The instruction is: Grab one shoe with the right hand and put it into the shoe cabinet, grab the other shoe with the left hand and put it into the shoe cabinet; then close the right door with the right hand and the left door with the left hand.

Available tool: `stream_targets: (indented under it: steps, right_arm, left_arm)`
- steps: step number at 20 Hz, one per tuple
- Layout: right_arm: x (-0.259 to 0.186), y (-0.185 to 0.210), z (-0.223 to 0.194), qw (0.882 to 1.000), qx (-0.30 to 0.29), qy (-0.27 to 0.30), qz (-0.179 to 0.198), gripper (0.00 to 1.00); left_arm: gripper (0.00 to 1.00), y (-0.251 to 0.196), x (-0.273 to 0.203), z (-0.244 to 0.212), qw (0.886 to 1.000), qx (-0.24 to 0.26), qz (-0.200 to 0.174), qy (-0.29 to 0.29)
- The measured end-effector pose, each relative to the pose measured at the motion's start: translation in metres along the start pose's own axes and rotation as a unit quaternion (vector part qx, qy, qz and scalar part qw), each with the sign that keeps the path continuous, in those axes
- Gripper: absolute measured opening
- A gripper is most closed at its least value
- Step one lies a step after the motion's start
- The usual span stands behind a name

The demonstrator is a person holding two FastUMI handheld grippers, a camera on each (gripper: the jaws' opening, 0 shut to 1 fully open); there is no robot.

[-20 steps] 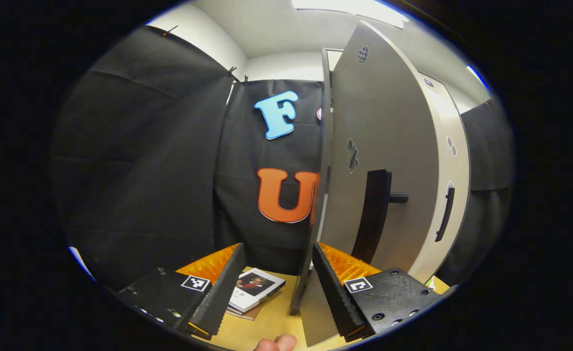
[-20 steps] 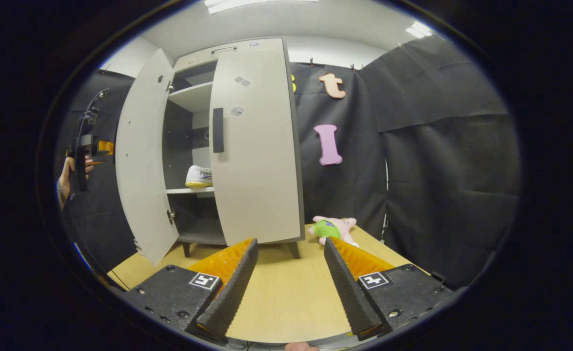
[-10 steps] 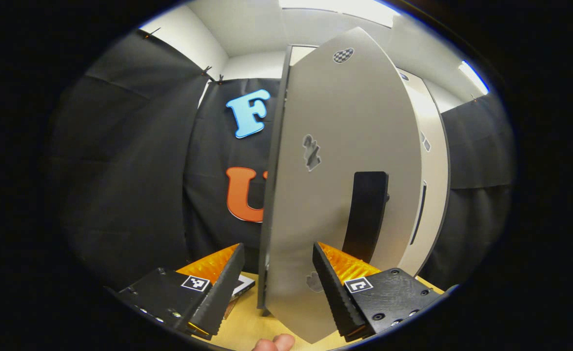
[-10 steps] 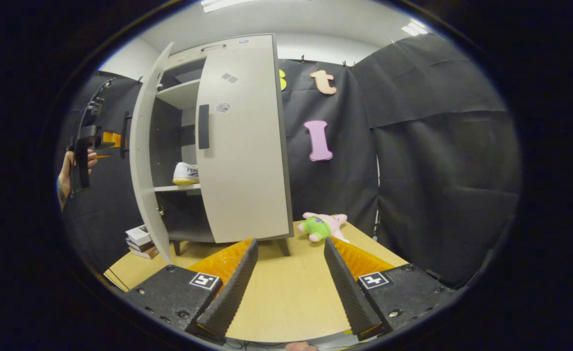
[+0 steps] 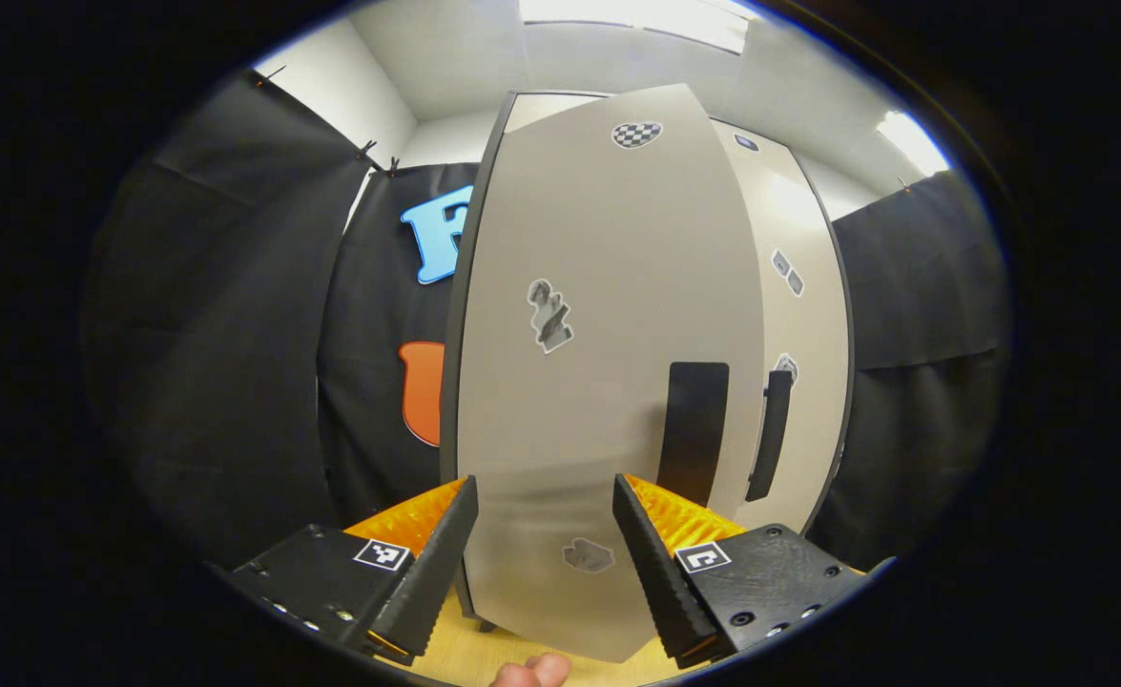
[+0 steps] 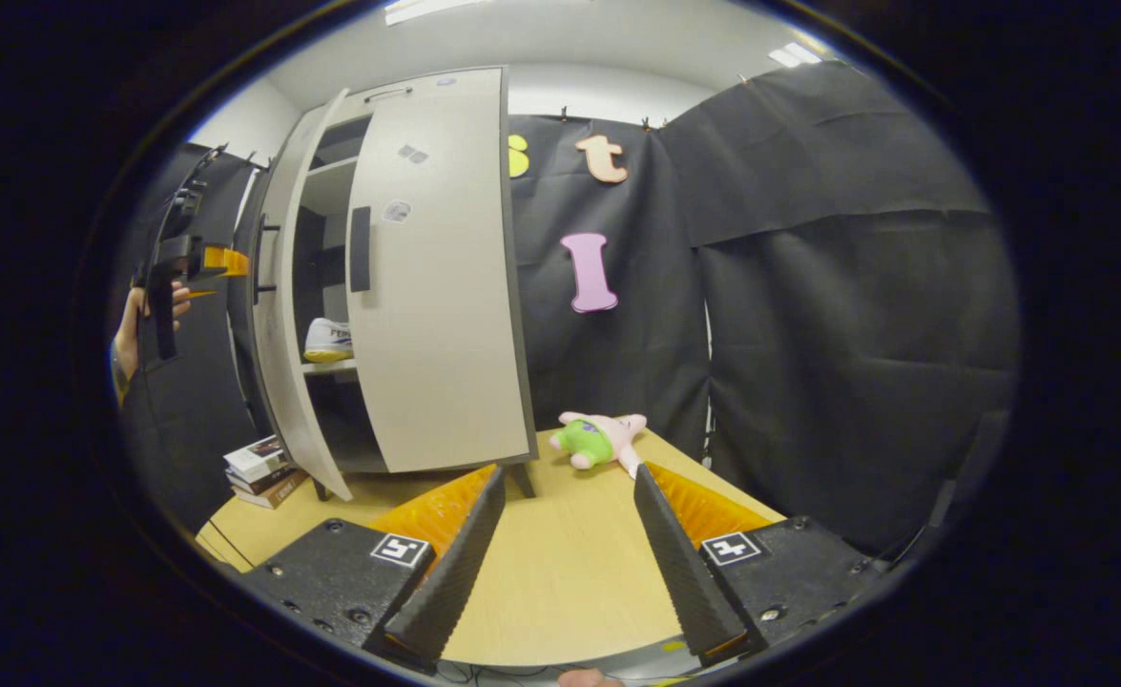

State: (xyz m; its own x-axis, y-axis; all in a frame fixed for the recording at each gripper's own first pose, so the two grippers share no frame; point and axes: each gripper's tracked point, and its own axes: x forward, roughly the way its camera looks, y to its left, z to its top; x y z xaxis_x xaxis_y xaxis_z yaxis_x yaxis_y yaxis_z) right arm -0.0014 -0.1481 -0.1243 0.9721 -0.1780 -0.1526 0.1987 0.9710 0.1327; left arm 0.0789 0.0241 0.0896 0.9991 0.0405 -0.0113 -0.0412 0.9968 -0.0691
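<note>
The grey shoe cabinet (image 6: 426,286) stands on the table. Its right door (image 6: 436,315) is closed. Its left door (image 5: 598,363) hangs a little ajar, its outer face close in front of my left gripper (image 5: 546,563), which is open with nothing between its fingers. The door's black handle (image 5: 694,434) sits just right of my fingers. A white shoe (image 6: 328,341) rests on the middle shelf, seen through the gap. In the right gripper view a hand holds the left gripper (image 6: 226,265) beside the left door (image 6: 283,315). My right gripper (image 6: 565,563) is open over the table, well back from the cabinet.
A pink and green plush toy (image 6: 598,439) lies on the wooden table (image 6: 560,592) right of the cabinet. A stack of books (image 6: 259,468) sits at the table's left side, by the left door's foot. Black cloth walls close in the booth.
The left door has swung much nearer to shut, from standing wide open. The left gripper followed it round to face its front. The right gripper turned rightward, so the cabinet sits farther left in its view.
</note>
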Motion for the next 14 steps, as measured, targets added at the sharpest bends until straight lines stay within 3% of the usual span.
stream_targets:
  steps: [2,4,14]
  right_arm:
    - [-0.002,-0.001,-0.001,1.000,0.000,0.000,0.000,0.87]
    - [-0.005,0.000,-0.001,1.000,-0.001,0.000,0.003,0.89]
    - [-0.017,0.019,0.004,1.000,-0.001,-0.010,0.025,0.89]
  left_arm:
    - [0.86,-0.005,-0.009,0.000,1.000,-0.001,-0.005,-0.002]
    - [0.86,-0.009,-0.021,-0.006,1.000,-0.002,-0.010,-0.004]
    - [0.86,-0.060,-0.126,-0.086,0.998,-0.004,-0.053,0.040]
